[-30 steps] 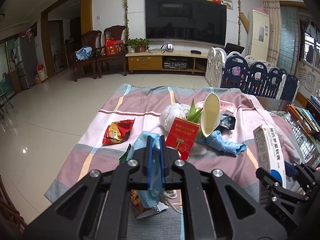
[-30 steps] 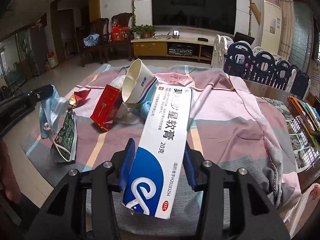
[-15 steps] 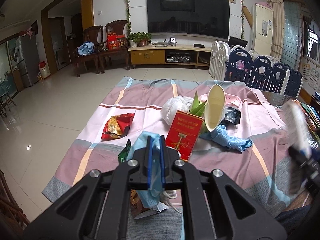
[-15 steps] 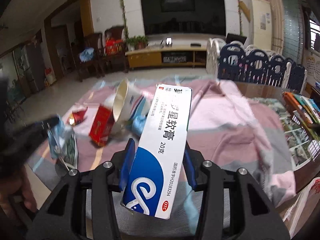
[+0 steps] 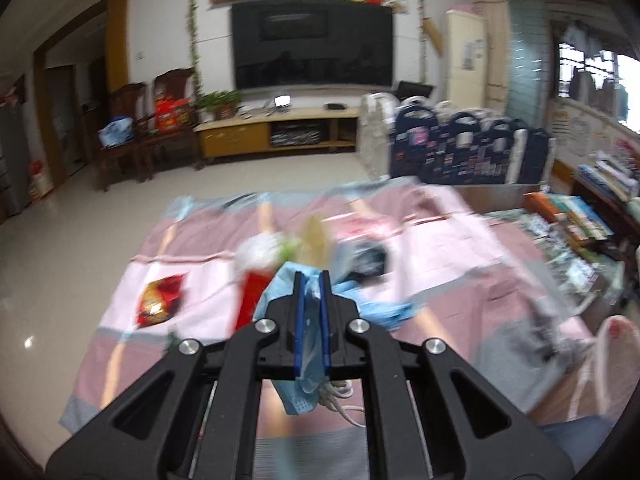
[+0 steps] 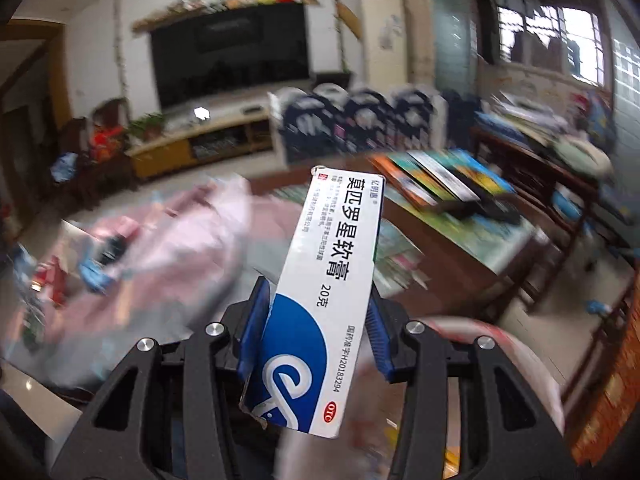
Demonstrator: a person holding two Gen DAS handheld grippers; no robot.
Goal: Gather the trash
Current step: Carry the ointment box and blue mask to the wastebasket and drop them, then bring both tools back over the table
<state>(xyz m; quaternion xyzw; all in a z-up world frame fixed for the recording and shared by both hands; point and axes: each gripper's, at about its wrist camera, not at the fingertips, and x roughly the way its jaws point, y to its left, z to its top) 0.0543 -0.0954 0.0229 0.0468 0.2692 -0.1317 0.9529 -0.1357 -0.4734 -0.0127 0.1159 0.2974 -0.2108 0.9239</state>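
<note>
My left gripper (image 5: 311, 320) is shut on a light blue face mask (image 5: 304, 364), held above the near edge of the pink striped cloth (image 5: 440, 248). Blurred trash lies ahead on the cloth: a red box (image 5: 250, 300), a red snack wrapper (image 5: 158, 300), a paper cup (image 5: 314, 240), a white bag (image 5: 258, 248) and a blue rag (image 5: 384, 308). My right gripper (image 6: 320, 328) is shut on a white and blue ointment box (image 6: 320, 300), swung to the right of the cloth (image 6: 180, 248), over a white rounded rim (image 6: 520, 356) that also shows in the left wrist view (image 5: 616, 360).
A table with books and printed mats (image 6: 460, 208) stands to the right. A navy and white playpen fence (image 5: 460, 148), a TV cabinet (image 5: 276, 136) and wooden chairs (image 5: 132, 136) stand at the back. Shiny tiled floor (image 5: 60, 248) lies to the left.
Both grippers have swung right, the right one far off the cloth toward the book table. Both keep their loads. The view is blurred with motion.
</note>
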